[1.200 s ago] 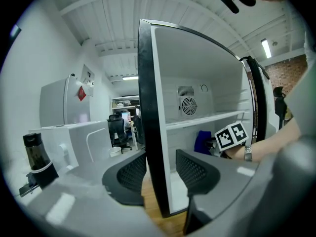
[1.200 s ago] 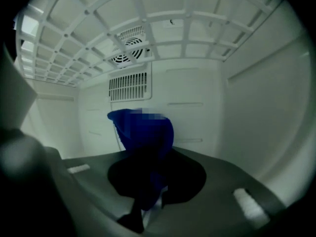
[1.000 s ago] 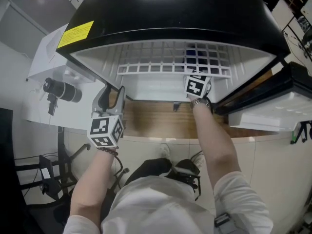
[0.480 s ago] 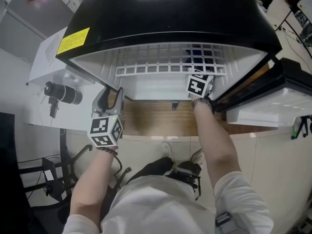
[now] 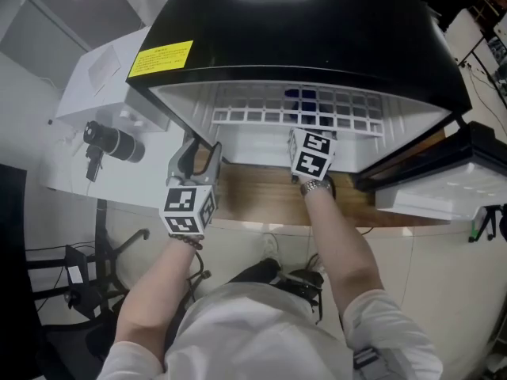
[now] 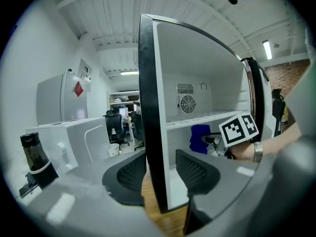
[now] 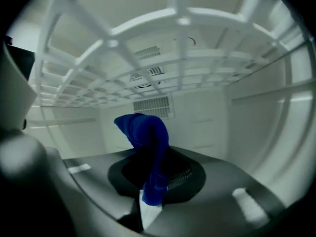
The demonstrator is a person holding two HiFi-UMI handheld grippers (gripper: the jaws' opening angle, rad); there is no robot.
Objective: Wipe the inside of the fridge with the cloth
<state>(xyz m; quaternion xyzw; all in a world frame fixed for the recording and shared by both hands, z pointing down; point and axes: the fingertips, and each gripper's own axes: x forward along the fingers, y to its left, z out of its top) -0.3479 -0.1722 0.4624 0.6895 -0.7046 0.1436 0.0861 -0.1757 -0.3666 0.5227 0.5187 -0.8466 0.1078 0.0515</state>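
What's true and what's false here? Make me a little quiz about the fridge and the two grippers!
1. The right gripper holds a blue cloth. True.
2. The left gripper holds a cloth too. False: it has no cloth; its jaws stand on either side of the fridge's side wall.
3. The fridge is white on the outside. False: its outside is black.
4. A white wire shelf sits inside the fridge. True.

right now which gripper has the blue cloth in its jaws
The right gripper, shut on the blue cloth; the left gripper only straddles the fridge's side wall.
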